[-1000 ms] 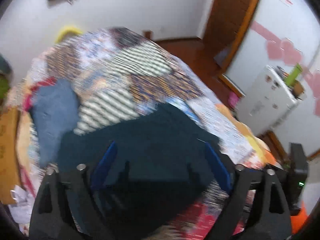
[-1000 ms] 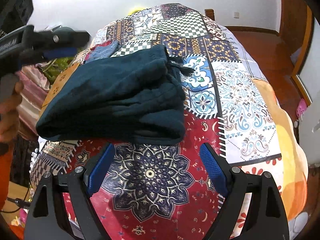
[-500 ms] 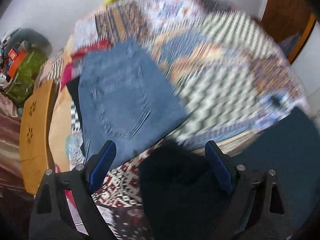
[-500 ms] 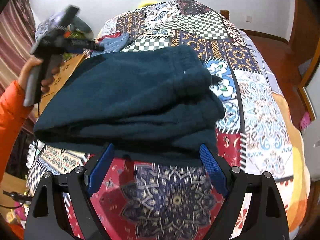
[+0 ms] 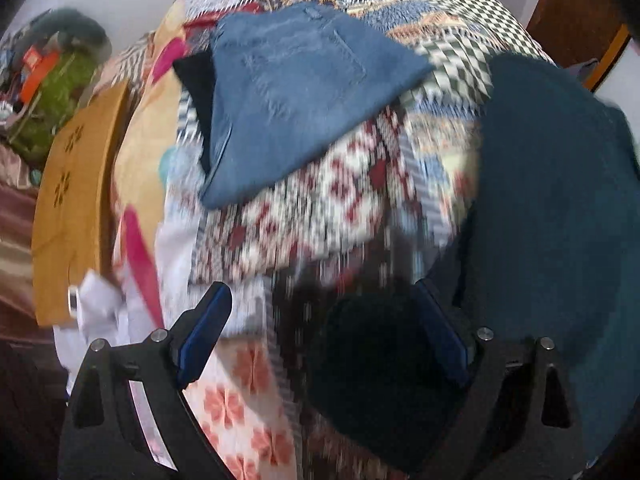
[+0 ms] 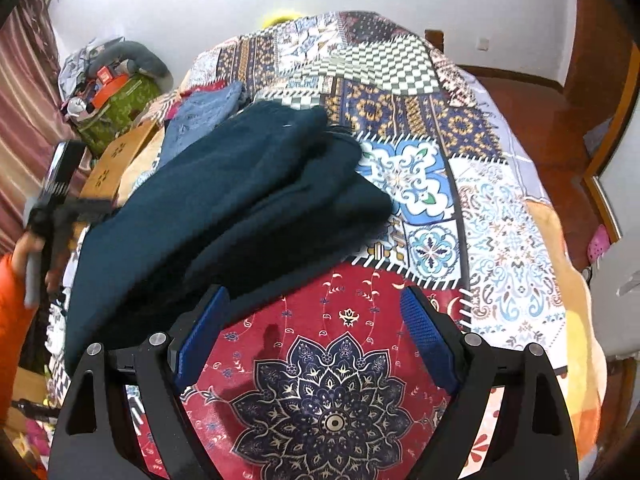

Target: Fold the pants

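Note:
Folded dark teal pants (image 6: 224,216) lie on the patchwork bedspread (image 6: 420,128). In the left wrist view they (image 5: 560,208) fill the right side, blurred. My right gripper (image 6: 316,336) is open and empty, just in front of the pants' near edge, above a red patch. My left gripper (image 5: 324,336) is open and empty, hovering left of the teal pants; it also shows at the left edge of the right wrist view (image 6: 60,208), held by a hand in an orange sleeve. Folded blue jeans (image 5: 292,100) lie beyond it.
A wooden board (image 5: 72,184) stands at the bed's left edge. Clutter with a green bag (image 6: 116,108) lies beside the bed. A wooden floor and door frame (image 6: 608,128) are on the right. A dark garment (image 5: 196,80) lies under the jeans.
My left gripper has swung left and down, away from the teal pants toward the jeans side. My right gripper has drawn back slightly from the pants' edge. The pants stay folded.

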`<state>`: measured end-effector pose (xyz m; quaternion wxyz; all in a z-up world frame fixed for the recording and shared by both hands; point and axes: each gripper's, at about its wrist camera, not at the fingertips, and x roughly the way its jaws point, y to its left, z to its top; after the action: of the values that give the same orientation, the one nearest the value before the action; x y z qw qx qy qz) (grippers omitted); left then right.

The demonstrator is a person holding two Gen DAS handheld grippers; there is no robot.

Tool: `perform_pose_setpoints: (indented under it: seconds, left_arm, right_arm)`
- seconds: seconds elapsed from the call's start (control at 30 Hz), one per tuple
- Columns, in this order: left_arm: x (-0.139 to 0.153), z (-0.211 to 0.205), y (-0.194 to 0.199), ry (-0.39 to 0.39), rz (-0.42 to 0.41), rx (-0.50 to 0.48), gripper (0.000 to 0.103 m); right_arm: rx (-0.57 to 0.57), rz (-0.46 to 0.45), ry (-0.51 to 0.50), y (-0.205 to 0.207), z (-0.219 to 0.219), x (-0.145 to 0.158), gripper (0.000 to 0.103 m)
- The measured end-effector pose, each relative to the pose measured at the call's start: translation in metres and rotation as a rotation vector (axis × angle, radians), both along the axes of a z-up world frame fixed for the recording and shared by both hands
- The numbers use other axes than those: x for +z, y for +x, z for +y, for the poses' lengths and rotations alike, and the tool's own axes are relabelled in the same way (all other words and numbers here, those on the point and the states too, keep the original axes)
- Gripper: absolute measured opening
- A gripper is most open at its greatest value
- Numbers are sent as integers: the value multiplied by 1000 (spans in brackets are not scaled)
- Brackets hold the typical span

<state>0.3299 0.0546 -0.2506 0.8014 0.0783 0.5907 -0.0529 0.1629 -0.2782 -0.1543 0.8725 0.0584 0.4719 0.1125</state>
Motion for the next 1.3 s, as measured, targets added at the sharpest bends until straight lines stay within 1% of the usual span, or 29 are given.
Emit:
perform_pose_setpoints:
  seconds: [0.1,0.17,0.27,0.3,0.33,0.43,0.47,0.5,0.57,0.6,0.67,0.7,0.77,0.83,0.87,0.97,1.03,1.13,1.2,1.27,1.3]
  left_arm:
    - [7,0,-41,-26,-4,-27,93]
    - [11,-4,-57,-61,-2,-29,93]
    - [18,-17,-77,-149,-1,-32,87]
    - [22,-22,-82,-163,-17,-42,84]
    - [26,-26,-83,-163,-37,-50,79]
    - [42,-34,-93,-120,-133,-43,74]
    - [48,-32,-97,-131,-157,-32,73]
    - [52,-29,-99,-148,-170,-23,71]
    - [60,-23,-107,-185,-192,-12,71]
    - [61,-22,-111,-194,-199,-16,71]
    - [56,-21,-120,-206,-194,-34,71]
    - [51,-21,-121,-201,-182,-38,71]
    - [36,-22,-125,-172,-166,-34,71]
    - [29,-19,-130,-190,-184,-15,72]
    - [29,-17,-133,-200,-191,-4,72]
    - [30,-13,-137,-203,-204,17,72]
    - [33,-10,-138,-190,-209,19,72]
    - [40,-2,-135,-162,-219,43,70]
    - [47,5,-129,-137,-225,74,69]
    - [58,10,-118,-158,-243,76,69]
    - [63,10,-114,-152,-256,76,69]
  right_arm:
    - [-2,-38,31,-9,0,13,86]
    - [0,-60,38,-14,2,20,86]
    - [20,-83,35,-21,10,26,86]
    - [30,-90,30,-24,13,27,86]
    - [35,-93,27,-26,16,26,86]
    - [53,-80,19,-30,23,21,83]
    - [56,-73,20,-31,24,19,77]
    - [64,-60,21,-32,26,15,75]
    - [74,-40,23,-33,30,10,63]
    - [80,-30,28,-34,33,6,60]
    - [86,-19,38,-35,37,1,51]
    - [87,-13,45,-35,39,-3,48]
    - [83,-2,51,-34,42,-9,33]
    - [81,-3,27,-33,45,-13,25]
    - [85,-7,7,-34,47,-14,23]
    - [102,-18,-50,-37,53,-17,21]
    - [116,-28,-87,-39,55,-15,21]
    - [125,-20,-99,-39,51,-9,22]
    - [126,-15,-82,-37,45,-3,22]
    - [119,-19,-71,-33,40,2,23]
    - [111,-26,-73,-29,38,6,23]
